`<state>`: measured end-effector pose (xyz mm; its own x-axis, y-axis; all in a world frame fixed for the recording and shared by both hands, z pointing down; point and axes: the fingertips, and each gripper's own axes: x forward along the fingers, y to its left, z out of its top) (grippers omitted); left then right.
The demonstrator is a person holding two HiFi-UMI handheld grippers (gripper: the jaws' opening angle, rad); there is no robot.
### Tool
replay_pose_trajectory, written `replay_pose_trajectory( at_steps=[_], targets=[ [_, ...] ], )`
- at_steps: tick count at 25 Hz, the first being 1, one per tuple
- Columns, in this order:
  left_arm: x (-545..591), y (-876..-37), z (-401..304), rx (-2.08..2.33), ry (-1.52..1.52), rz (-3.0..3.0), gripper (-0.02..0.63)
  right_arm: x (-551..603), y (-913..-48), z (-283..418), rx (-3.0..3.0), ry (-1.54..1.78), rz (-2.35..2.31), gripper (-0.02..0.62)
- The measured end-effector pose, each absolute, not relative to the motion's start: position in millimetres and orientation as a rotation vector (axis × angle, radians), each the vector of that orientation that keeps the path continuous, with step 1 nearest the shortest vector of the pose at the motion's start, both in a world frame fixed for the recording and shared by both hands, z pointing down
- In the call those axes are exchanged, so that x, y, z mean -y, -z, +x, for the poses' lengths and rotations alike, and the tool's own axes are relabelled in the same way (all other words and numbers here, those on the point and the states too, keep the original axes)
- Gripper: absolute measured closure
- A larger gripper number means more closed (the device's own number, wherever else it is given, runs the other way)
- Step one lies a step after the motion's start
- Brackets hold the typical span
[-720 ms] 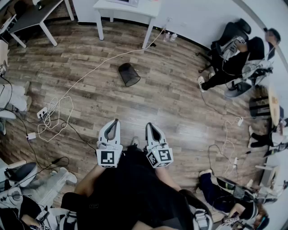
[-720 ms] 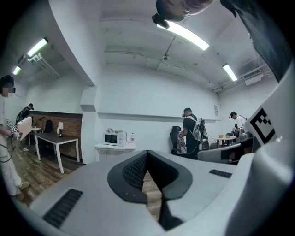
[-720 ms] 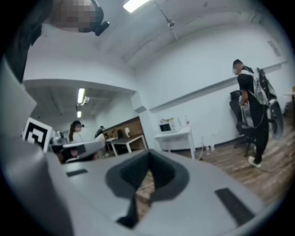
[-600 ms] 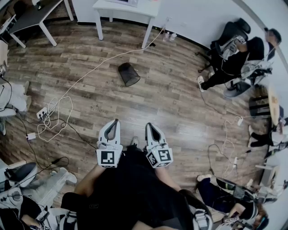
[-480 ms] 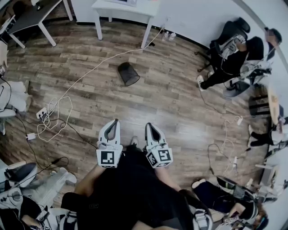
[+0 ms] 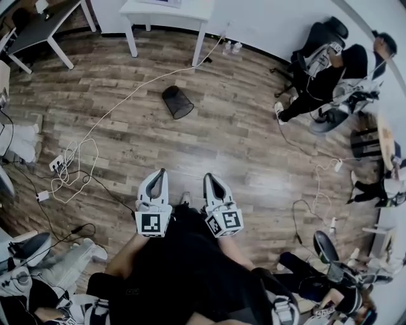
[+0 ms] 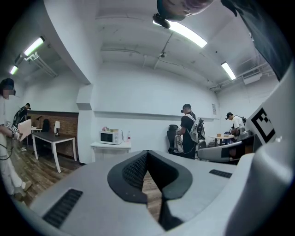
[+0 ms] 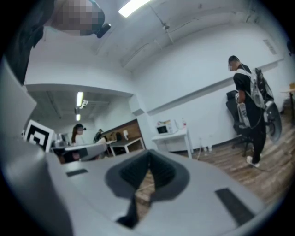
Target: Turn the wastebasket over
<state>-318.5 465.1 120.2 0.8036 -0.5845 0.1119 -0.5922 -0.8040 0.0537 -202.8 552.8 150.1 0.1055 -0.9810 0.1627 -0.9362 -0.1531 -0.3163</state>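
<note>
The wastebasket [image 6: 177, 102] is a black mesh bin lying on its side on the wooden floor, well ahead of me in the head view. My left gripper [image 6: 162, 171] and right gripper [image 6: 207, 176] are held side by side near my body, pointing forward, far short of the bin. Both are shut with nothing between the jaws. In the left gripper view the left gripper [image 7: 147, 151] has its dark pads closed together, as does the right gripper [image 8: 149, 154] in its own view. The bin is hidden in both gripper views.
A white cable [image 6: 120, 101] runs across the floor past the bin to a tangle with a power strip [image 6: 58, 163] at the left. A white table [image 6: 166, 11] stands against the far wall. People [image 6: 330, 73] and chairs sit at the right.
The floor scene has slid slightly up and left in the head view, the bin with it. Both grippers keep their place and stay shut. A person at the lower right has shifted.
</note>
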Motion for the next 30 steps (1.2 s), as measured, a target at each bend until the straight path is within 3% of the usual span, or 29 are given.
replay_pose_trajectory(
  at_steps=[17, 30],
  targets=[
    [-459, -140, -226, 0.948, -0.174, 2.930, 0.572, -571, -185, -91, -1.859, 0.499, -2.314, 0.563],
    [-323, -164, -108, 0.890, -0.210, 2.896, 0.572, -436, -204, 23, -1.854, 0.552, -2.355, 0.561]
  ],
)
